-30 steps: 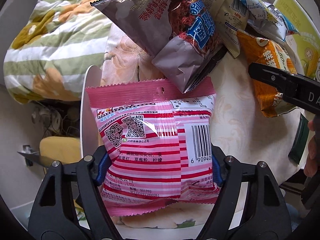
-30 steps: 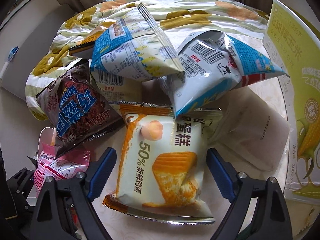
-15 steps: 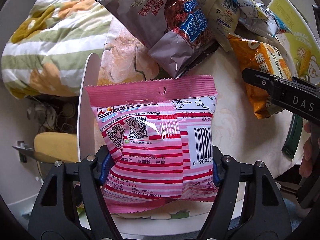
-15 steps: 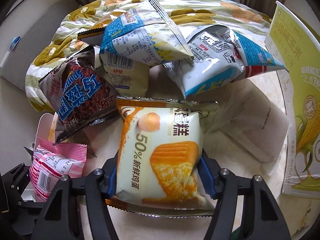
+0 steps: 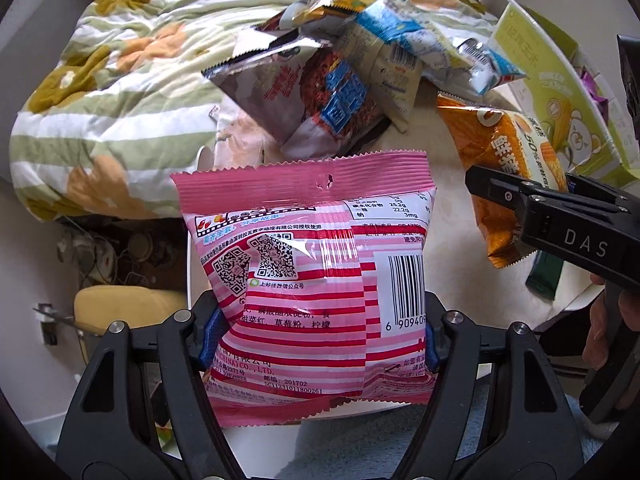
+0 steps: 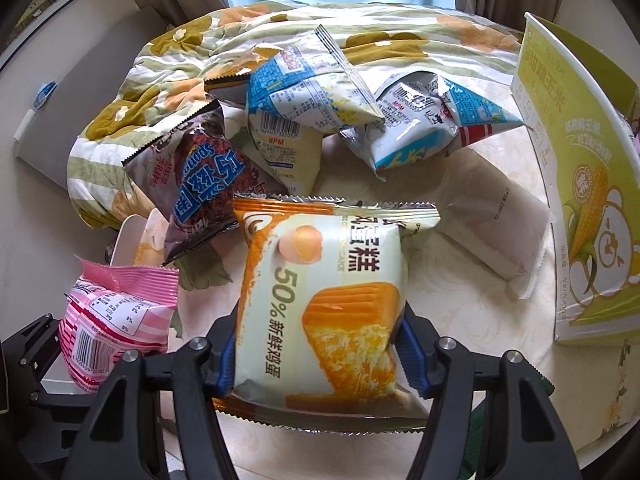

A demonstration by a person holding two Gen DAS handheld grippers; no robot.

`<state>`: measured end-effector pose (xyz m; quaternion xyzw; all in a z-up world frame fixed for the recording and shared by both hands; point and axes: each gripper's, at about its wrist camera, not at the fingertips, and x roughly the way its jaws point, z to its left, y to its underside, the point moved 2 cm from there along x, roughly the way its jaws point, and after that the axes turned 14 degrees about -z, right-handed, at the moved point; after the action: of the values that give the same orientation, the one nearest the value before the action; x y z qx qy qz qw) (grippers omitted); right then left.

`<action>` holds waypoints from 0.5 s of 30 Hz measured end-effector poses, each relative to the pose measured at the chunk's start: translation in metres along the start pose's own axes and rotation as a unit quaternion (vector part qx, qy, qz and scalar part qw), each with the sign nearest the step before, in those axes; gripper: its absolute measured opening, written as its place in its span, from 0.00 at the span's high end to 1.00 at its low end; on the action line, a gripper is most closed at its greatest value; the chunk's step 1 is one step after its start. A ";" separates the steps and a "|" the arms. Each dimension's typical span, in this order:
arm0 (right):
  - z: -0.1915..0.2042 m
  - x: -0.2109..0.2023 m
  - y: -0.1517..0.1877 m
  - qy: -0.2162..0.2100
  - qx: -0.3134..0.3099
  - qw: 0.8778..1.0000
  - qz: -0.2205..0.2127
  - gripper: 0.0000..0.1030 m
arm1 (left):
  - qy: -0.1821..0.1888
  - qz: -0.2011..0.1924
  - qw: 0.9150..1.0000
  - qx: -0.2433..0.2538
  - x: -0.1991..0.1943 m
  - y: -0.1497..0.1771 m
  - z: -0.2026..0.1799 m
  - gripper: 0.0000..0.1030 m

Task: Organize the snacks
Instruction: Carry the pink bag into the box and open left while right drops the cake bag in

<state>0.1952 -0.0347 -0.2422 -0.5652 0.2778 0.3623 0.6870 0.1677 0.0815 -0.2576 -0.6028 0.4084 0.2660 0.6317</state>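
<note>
I'm squeezing the left gripper [image 5: 316, 336] onto the pink striped packet [image 5: 312, 280], blue pads pressing both its sides, the packet standing toward twelve o'clock over the white table [image 5: 444, 208] edge. I'm clamping the right gripper [image 6: 316, 356] on the orange egg-cake packet [image 6: 320, 300], fingers closed against its two edges. Beyond it, at eleven o'clock, the brown chocolate bag [image 6: 208, 188] is leaning on the blue-and-white bags [image 6: 304, 108], which are piling against the flowered quilt [image 6: 168, 64]; the green corn box [image 6: 580, 216] is standing at two o'clock. So I'm reading this as the pick-up step, both hands loaded. Next I'm needing somewhere to put each packet, lifting clear without dragging the pile.
</note>
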 end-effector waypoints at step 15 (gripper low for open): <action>-0.095 -0.130 -0.090 0.035 0.022 0.988 -0.146 0.42 | 0.057 -0.145 0.986 0.054 -0.057 -0.136 -0.120 0.32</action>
<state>0.1955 -0.1603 -0.1069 -0.5968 0.2239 0.2315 0.7349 0.2270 -0.0449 -0.1283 -0.6352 0.3654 0.1143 0.6708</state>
